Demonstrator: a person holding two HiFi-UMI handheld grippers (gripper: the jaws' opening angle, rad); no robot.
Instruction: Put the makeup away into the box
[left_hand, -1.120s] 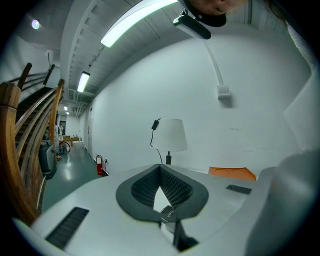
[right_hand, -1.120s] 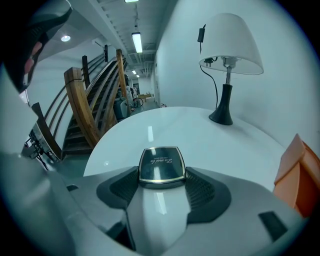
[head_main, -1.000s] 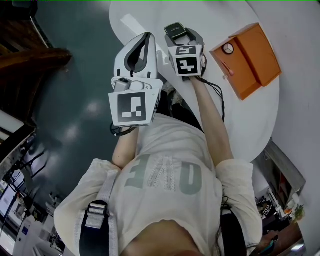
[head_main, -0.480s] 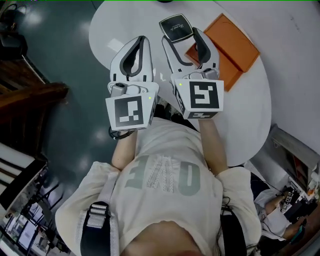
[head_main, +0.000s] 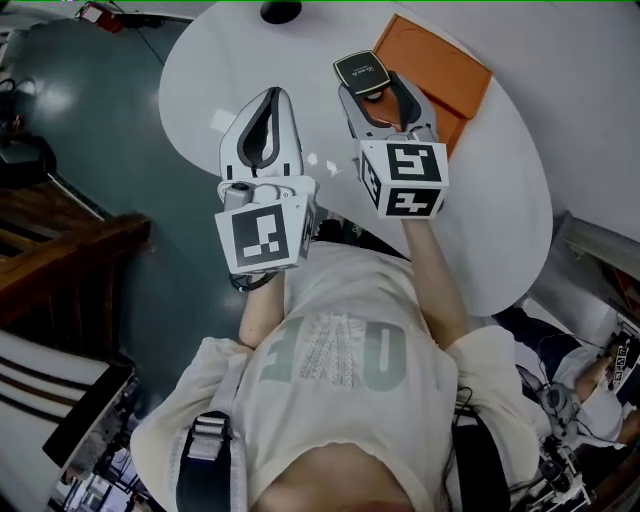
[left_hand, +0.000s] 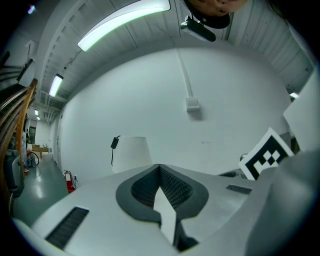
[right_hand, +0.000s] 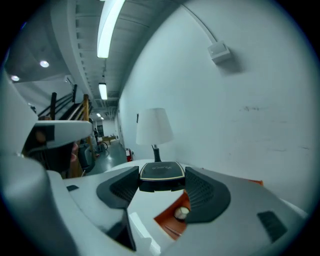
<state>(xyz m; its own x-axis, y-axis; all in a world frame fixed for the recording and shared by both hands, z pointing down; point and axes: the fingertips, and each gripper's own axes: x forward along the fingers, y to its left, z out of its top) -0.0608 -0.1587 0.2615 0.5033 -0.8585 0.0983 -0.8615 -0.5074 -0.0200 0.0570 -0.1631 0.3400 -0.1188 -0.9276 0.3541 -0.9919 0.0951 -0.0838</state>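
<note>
— Where is the makeup now?
— The compact (head_main: 361, 70) sits crosswise at the tips of the right gripper (head_main: 368, 88). Its fingers (right_hand: 200, 192) clench it from both sides, above the white worktop (head_main: 500, 200).
— And the left gripper (head_main: 268, 92)?
— Its fingers are pressed together, nothing inside, just beside the right one.
— What is around?
— The orange box (head_main: 440, 70) lies on the worktop, lid down, right of the compact, partly behind the right gripper. A lamp (right_hand: 154, 127) stands further back.
— How does the compact look?
— Flat, black, rounded corners, thin pale line round the lid, small script on top.
</note>
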